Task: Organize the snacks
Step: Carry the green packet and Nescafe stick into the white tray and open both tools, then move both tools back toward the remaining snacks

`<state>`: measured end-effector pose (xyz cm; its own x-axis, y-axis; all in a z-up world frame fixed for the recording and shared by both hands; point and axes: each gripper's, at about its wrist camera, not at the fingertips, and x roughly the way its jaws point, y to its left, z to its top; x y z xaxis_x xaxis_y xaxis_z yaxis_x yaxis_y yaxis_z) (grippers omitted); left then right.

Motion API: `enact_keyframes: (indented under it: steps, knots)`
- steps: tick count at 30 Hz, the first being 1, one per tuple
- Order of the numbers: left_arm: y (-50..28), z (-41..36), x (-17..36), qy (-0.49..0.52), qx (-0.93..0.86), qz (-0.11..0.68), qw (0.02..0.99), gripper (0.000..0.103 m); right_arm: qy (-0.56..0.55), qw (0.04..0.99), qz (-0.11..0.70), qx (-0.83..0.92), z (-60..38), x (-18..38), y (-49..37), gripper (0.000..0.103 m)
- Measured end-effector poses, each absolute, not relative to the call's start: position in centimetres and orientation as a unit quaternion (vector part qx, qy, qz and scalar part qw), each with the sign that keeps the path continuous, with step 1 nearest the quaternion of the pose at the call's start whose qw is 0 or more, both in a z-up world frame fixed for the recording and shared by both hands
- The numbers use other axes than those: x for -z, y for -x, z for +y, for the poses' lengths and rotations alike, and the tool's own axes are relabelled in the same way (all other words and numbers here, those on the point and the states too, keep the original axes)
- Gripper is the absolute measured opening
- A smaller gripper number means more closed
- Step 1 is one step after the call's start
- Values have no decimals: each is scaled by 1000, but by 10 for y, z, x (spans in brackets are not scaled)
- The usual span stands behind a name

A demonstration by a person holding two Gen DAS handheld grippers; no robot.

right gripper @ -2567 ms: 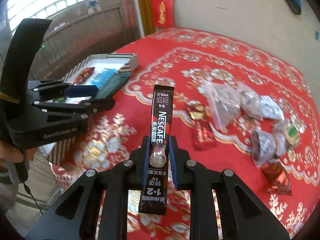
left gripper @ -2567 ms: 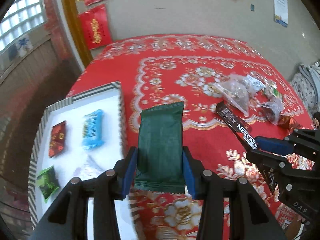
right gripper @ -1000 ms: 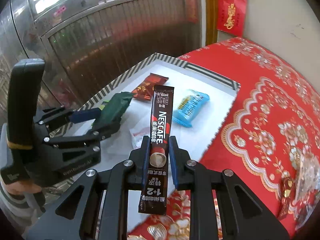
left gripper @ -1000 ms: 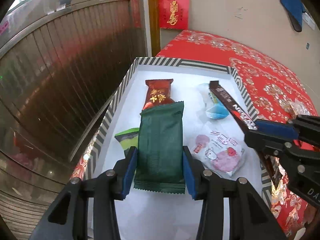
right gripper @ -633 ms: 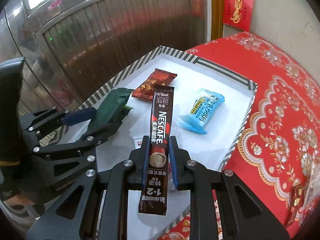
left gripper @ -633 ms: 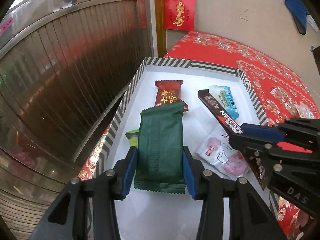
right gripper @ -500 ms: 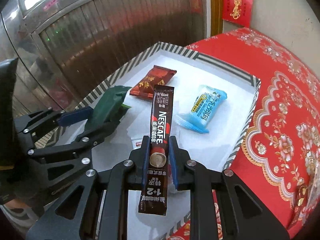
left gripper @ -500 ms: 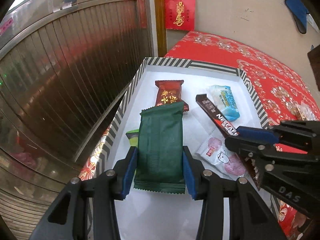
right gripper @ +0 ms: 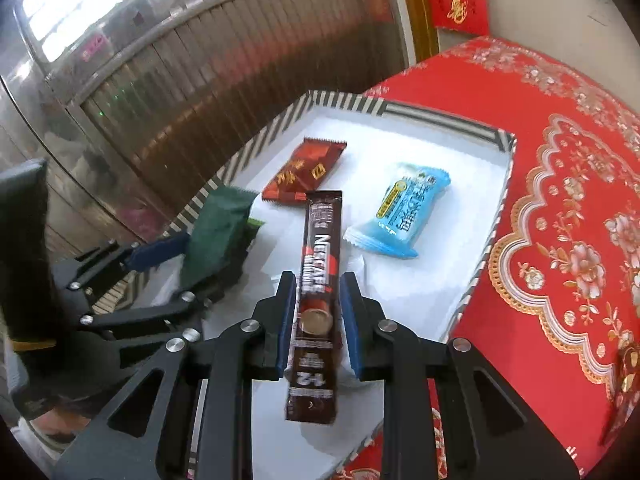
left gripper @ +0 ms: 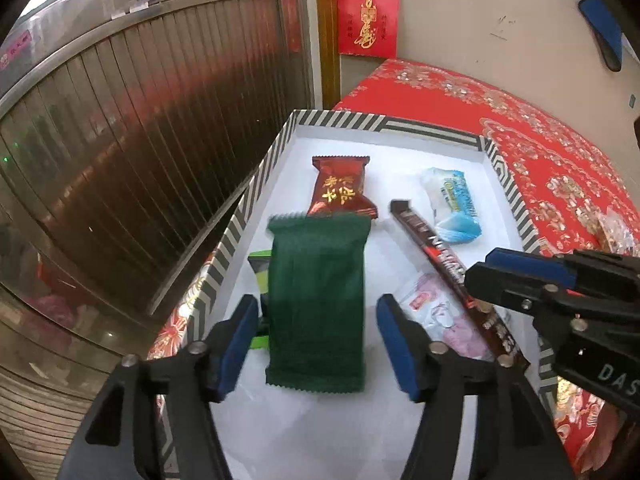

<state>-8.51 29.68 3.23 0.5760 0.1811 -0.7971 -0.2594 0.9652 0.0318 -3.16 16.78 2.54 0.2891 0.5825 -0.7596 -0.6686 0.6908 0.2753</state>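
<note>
Over the striped-rim white tray (left gripper: 236, 236) my left gripper (left gripper: 314, 308) has its jaws opening. The dark green packet (left gripper: 316, 292) sits between the blue pads with a gap on each side, blurred. My right gripper (right gripper: 318, 280) is also opening. The brown Nescafe stick (right gripper: 320, 240) stands between its pads, blurred, with thin gaps beside it. In the left wrist view the right gripper (left gripper: 480, 270) reaches in from the right, the stick (left gripper: 432, 240) slanting under it. The right wrist view shows the left gripper (right gripper: 188, 268) and green packet (right gripper: 216, 228) at left.
In the tray lie a red packet (left gripper: 340, 188), a blue packet (left gripper: 452, 204), a pink-white packet (left gripper: 432, 312) and a light green packet (left gripper: 260, 268) under the dark green one. Red patterned tablecloth (left gripper: 540, 160) spreads right of the tray. A metal shutter (left gripper: 120, 140) stands left.
Both grippers carried their packets from the tablecloth to over the tray. The left jaws have just spread off the green packet. The right jaws have parted slightly and the stick has slipped.
</note>
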Motion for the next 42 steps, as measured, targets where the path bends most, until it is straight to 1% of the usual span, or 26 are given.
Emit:
enact_keyframes:
  steps: [2, 4, 7, 20, 21, 33, 42]
  knots:
    - [88, 294, -38, 46, -128, 435, 890, 75, 42, 804, 448, -388, 162, -29, 34, 22]
    - [90, 289, -44, 48, -130, 427, 893, 84, 42, 807, 446, -384, 157, -29, 36, 22]
    - [92, 278, -53, 49, -118, 417, 900, 87, 34, 814, 442, -375, 139, -31, 41, 22]
    - [69, 185, -64, 29, -28, 426, 904, 88, -2, 852, 430, -299, 19, -40, 47, 22]
    - [68, 178, -64, 28, -23, 428, 903, 88, -5, 855, 429, -292, 9, -39, 47, 24]
    - [46, 85, -55, 1, 41, 451, 891, 88, -57, 875, 426, -226, -90, -28, 56, 25]
    - [31, 46, -41, 4, 54, 475, 878, 88, -95, 890, 403, -190, -151, -34, 72, 25]
